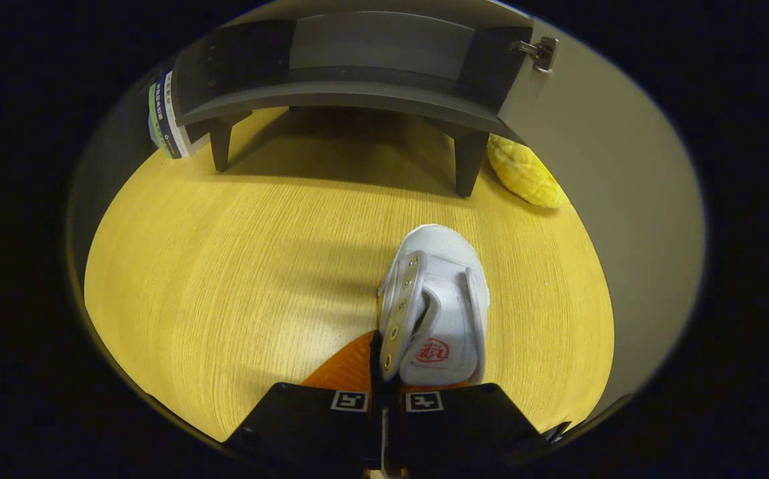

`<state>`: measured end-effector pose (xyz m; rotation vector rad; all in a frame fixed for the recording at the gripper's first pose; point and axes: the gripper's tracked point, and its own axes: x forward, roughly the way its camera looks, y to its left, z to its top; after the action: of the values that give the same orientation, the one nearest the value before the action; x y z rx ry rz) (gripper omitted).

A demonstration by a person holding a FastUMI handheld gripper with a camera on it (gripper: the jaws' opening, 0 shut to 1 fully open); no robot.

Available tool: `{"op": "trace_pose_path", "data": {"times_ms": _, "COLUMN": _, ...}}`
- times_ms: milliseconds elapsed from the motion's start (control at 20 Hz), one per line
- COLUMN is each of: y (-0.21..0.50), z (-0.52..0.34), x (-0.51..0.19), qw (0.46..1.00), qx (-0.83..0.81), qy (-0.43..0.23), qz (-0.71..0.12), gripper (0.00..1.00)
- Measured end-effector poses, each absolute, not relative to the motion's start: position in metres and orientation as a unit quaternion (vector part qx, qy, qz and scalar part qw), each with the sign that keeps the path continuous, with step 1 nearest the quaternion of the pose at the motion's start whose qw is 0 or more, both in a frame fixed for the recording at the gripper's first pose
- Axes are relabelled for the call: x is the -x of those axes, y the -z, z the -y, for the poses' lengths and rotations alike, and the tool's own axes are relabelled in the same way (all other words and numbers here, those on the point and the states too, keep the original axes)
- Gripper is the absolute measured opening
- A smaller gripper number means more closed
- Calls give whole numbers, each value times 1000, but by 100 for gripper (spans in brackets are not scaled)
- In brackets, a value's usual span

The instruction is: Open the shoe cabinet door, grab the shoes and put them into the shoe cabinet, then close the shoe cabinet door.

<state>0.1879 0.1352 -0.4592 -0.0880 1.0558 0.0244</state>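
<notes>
While the cabinet door point(597, 199) is standing swung open on the right, its hinge point(539, 52) showing at the far top corner, the gripper point(384, 379) is carrying a white shoe point(439, 299) toward the shoe cabinet point(358, 73), so the first step of the task looks done and the second is under way. Its fingers are standing nearly together, pinching the left side wall of the shoe along the row of eyelets, one finger outside and, as far as can be judged, the other inside the opening; the toe is pointing away, toward the cabinet. Whether the sole is resting on the surface or hanging just above it cannot be told. The shoe is lying well short of the cabinet's dark open compartment, which is sitting on short legs point(469, 166) at the far end. Placing the shoe inside and closing the door are yet to come, and whether a second shoe is waiting cannot be told. The surface is a pale yellow wood-grain floor point(225, 266), smooth and catching soft shadows. A yellow bumpy object point(527, 174) is lying near the right leg against the door, and some labelled packaging point(166, 116) is leaning at the cabinet's left side.
</notes>
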Motion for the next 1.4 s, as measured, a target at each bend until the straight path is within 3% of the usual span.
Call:
{"op": "trace_pose_path", "data": {"times_ms": 100, "y": 457, "z": -135, "x": -186, "qw": 863, "qx": 39, "qy": -13, "qz": -503, "gripper": 3}}
{"op": "trace_pose_path", "data": {"times_ms": 550, "y": 398, "z": -145, "x": -169, "qw": 894, "qx": 25, "qy": -27, "qz": -447, "gripper": 3}}
{"op": "trace_pose_path", "data": {"times_ms": 1400, "y": 113, "z": -198, "x": -216, "qw": 970, "qx": -8, "qy": -101, "qz": -220, "gripper": 3}}
